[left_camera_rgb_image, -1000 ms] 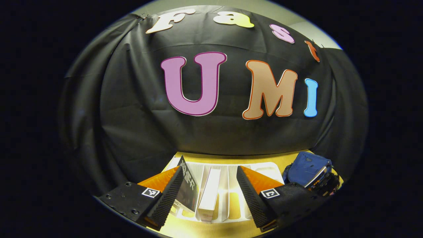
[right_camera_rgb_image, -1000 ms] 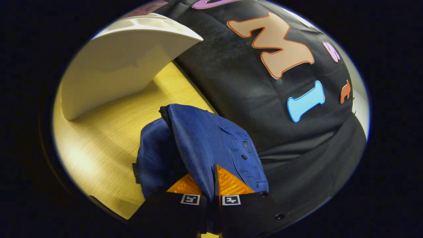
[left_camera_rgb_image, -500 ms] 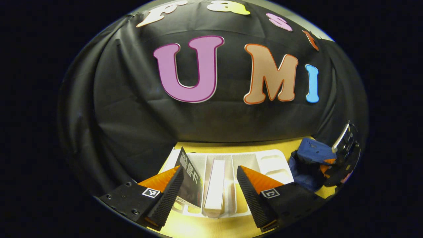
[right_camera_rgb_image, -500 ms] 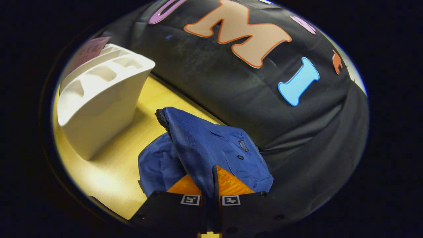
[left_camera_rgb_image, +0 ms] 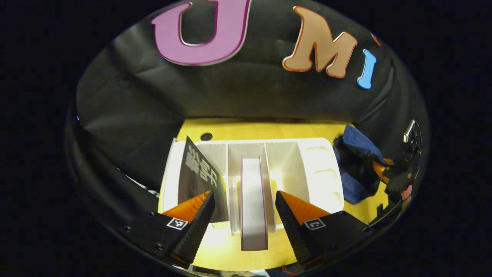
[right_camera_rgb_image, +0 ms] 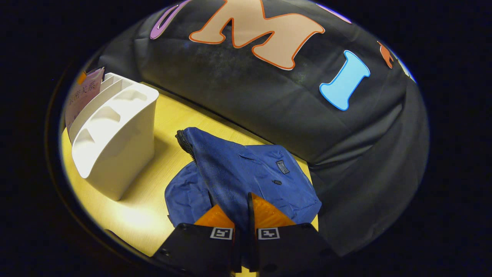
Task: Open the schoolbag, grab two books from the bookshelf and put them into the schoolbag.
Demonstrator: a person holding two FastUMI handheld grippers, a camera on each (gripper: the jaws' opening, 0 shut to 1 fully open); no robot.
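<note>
Between my left gripper's [left_camera_rgb_image: 243, 211] spread fingers stands a white-edged book [left_camera_rgb_image: 253, 200], upright in the bookshelf [left_camera_rgb_image: 321, 169] just ahead; a dark book [left_camera_rgb_image: 200, 173] leans beside it. My right gripper [right_camera_rgb_image: 246, 209] is clamped on the schoolbag's [right_camera_rgb_image: 246, 173] blue flap, lifting it. Both books are not yet taken, so I judge the bag opened and loading not begun.

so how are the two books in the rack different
The dark book leans tilted in the leftmost slot of the white rack; the pale book stands upright in the next slot. The dark book shows its printed cover; the pale book shows only its page edges. The left tool, open, frames the pale book. Both sit in the rack.
</note>
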